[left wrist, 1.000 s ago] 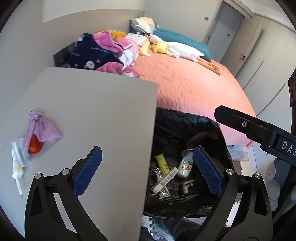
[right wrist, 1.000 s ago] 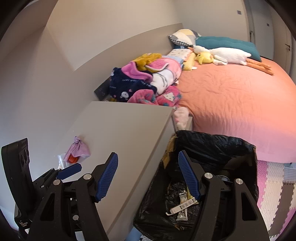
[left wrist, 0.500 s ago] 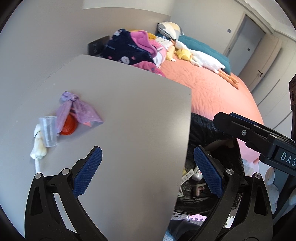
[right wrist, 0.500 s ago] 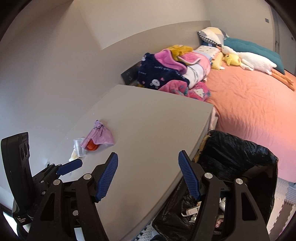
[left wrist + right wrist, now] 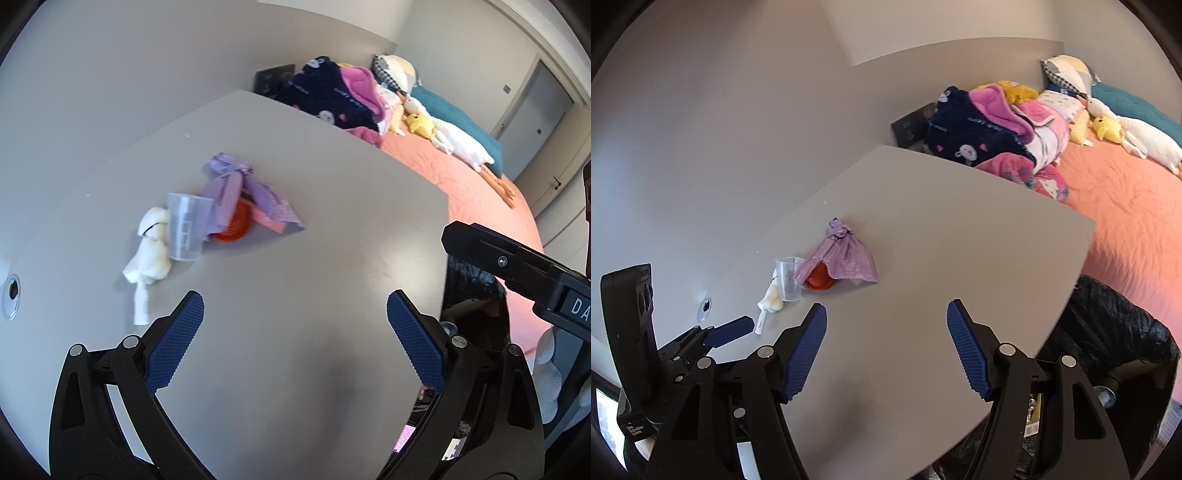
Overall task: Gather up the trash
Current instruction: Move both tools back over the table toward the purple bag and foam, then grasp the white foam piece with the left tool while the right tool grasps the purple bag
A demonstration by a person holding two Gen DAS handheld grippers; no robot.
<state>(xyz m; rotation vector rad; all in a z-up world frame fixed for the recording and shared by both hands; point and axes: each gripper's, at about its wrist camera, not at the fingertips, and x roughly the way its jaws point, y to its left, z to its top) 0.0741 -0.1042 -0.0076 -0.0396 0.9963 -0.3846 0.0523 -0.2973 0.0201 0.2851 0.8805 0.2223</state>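
Observation:
A small heap of trash lies on the grey table (image 5: 332, 221): a clear plastic cup (image 5: 186, 227), a crumpled white tissue (image 5: 151, 251), a knotted purple bag (image 5: 243, 192) and an orange disc (image 5: 236, 225) under it. My left gripper (image 5: 295, 310) hangs open above the table, short of the heap and to its right, with nothing between its blue pads. My right gripper (image 5: 886, 314) is open and empty too. From there the cup (image 5: 788, 278), tissue (image 5: 772, 295) and purple bag (image 5: 842, 254) lie ahead to the left. A black-lined trash bin (image 5: 1108, 325) stands off the table's right edge.
The bin (image 5: 476, 291) sits between table and a bed with an orange cover (image 5: 1126, 206). Folded blankets (image 5: 990, 129) and plush toys (image 5: 461, 144) lie on the bed. A cable hole (image 5: 11, 291) is in the table at far left. Grey walls close off the table's far side.
Both grippers have swung left, away from the bin and over the table. The trash heap has come from the left edge toward the middle of both views. Jaws stay wide.

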